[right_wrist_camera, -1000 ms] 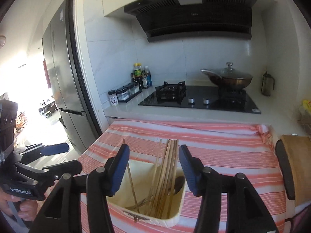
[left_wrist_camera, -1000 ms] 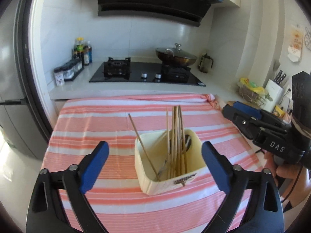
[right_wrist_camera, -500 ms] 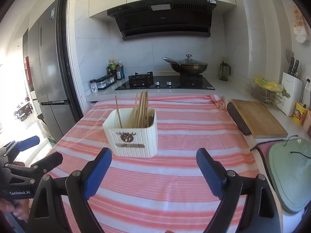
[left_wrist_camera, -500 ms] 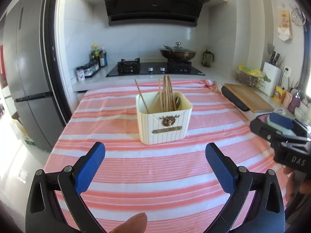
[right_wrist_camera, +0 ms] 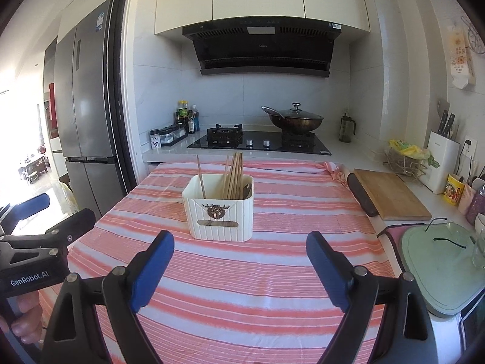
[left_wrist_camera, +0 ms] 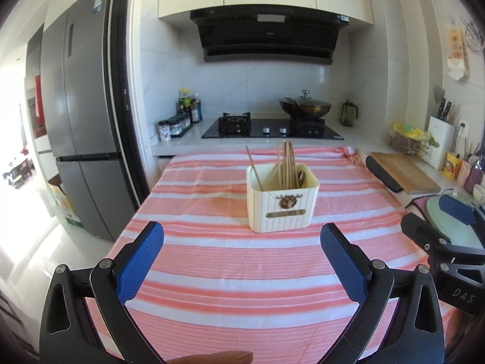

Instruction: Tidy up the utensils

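Left wrist view: the utensil holder (left_wrist_camera: 282, 200) is seen standing upright mid-table on the striped tablecloth (left_wrist_camera: 230, 276), chopsticks (left_wrist_camera: 287, 165) and a spoon (left_wrist_camera: 301, 176) already stuck inside, with the left gripper (left_wrist_camera: 242, 261) spread wide and empty well short of it. The right gripper (right_wrist_camera: 240, 265) is likewise held open with nothing in it, just off to the holder's near side. Honestly not much seems left to be done, but the light-looking holder could probably be tipped, or that one leaning chopstick (left_wrist_camera: 254, 168) flicked out, if it got bumped by a careless reach.

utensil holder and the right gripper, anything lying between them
Only bare striped tablecloth lies between the utensil holder and the open right gripper, as the right wrist view shows.
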